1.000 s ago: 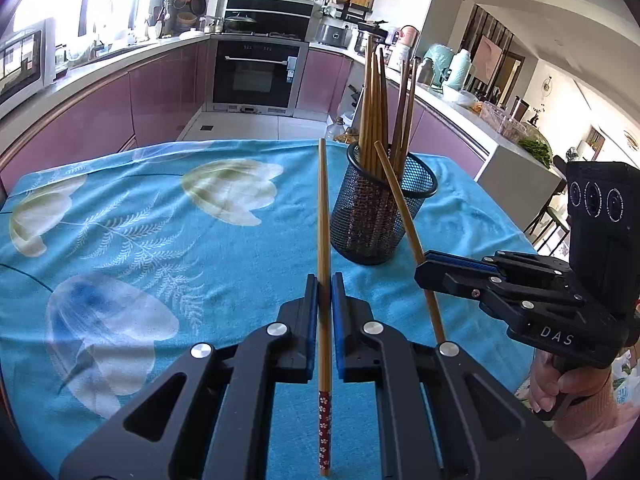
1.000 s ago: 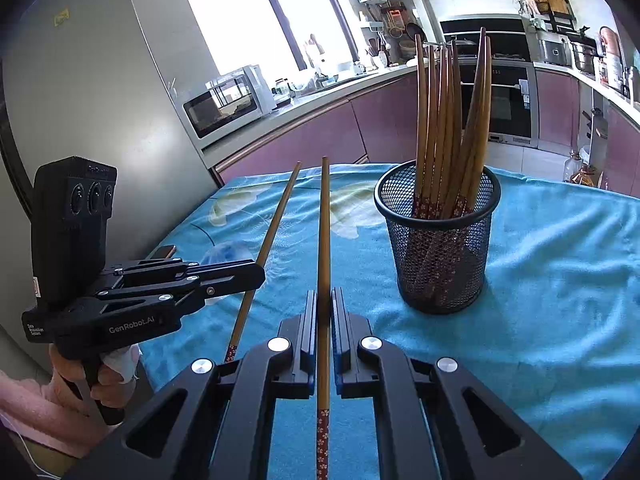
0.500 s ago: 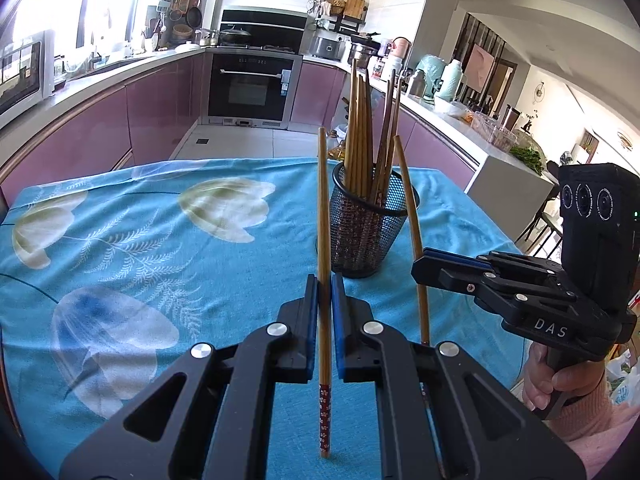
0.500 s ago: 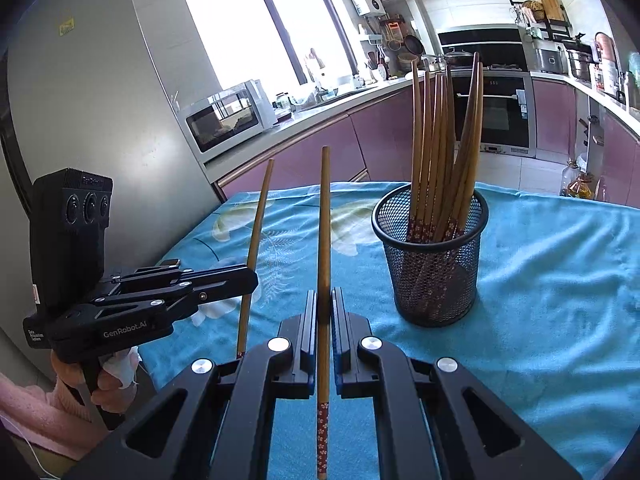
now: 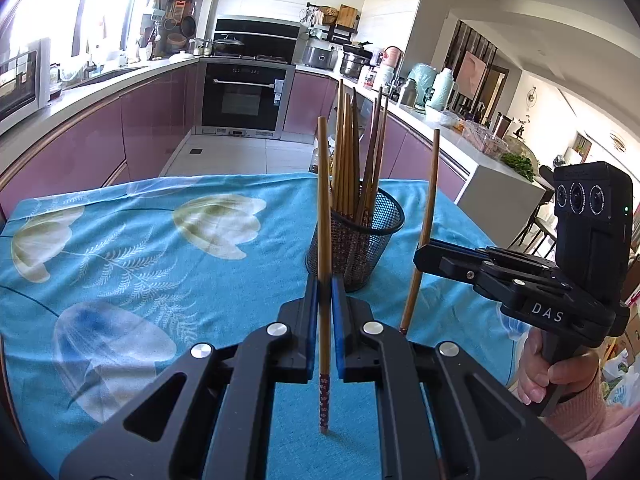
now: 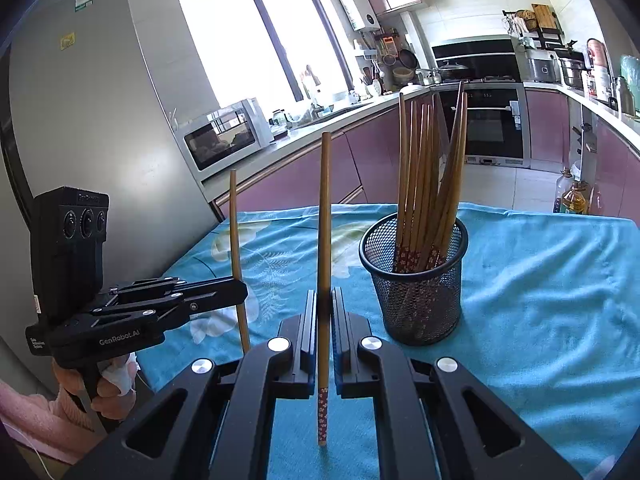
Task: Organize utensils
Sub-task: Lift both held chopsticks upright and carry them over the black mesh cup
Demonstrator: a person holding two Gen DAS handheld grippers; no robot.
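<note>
A black mesh cup [image 5: 360, 240] holding several wooden chopsticks [image 5: 352, 152] stands on the blue flowered tablecloth [image 5: 140, 260]; it also shows in the right wrist view [image 6: 416, 300]. My left gripper [image 5: 325, 284] is shut on one chopstick [image 5: 323, 200], held nearly upright in front of the cup. My right gripper [image 6: 325, 300] is shut on another chopstick [image 6: 324, 220], also nearly upright, left of the cup. Each gripper shows in the other's view: the right one [image 5: 424, 254] with its chopstick [image 5: 426, 208], the left one [image 6: 236, 290] with its chopstick [image 6: 237, 248].
The table's far edge [image 5: 240, 178] drops to a tiled kitchen floor. Purple cabinets and an oven [image 5: 244, 98] stand behind. A counter with bottles and jars [image 5: 440, 112] runs along the right. A fridge [image 6: 100, 120] and a microwave [image 6: 224, 132] stand on the left.
Both grippers have tilted up and drawn back from the cup, so both held chopsticks now stand nearly upright. The right gripper's chopstick has swung from leaning toward the cup to beside it.
</note>
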